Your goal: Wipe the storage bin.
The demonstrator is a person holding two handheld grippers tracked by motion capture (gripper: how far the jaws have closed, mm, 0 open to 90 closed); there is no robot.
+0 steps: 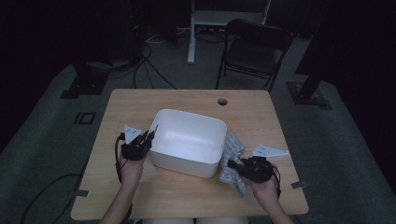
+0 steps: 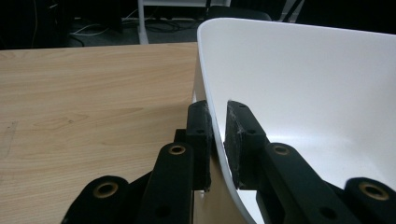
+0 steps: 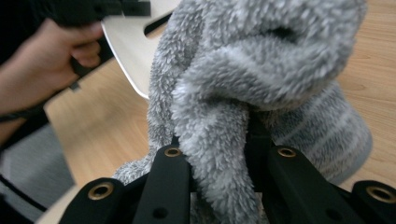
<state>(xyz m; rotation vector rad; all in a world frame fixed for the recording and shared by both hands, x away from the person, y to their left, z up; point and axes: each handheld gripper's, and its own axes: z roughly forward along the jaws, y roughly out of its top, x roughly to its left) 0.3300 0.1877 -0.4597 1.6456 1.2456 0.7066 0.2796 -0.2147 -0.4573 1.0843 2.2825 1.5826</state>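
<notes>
Grey fuzzy sock (image 3: 243,88) pinched in right gripper (image 1: 232,164), hanging just beside white tub (image 1: 187,140) on the worktop (image 1: 140,100). Left gripper (image 2: 217,135) clamped on tub's left rim, forearm entering from below. Right gripper's pads buried in the fleece; sock's lower end cut off in right gripper view.

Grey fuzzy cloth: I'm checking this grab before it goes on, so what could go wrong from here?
1. The right gripper pinches only one fold of the grey fuzzy cloth; the rest hangs loose and might snag on the white tub rim beside it.
2. The left gripper clamps just the tub's thin wall near one corner; a tug from the cloth could tip or slide the tub.
3. The plush pile may slip between the jaws.
</notes>
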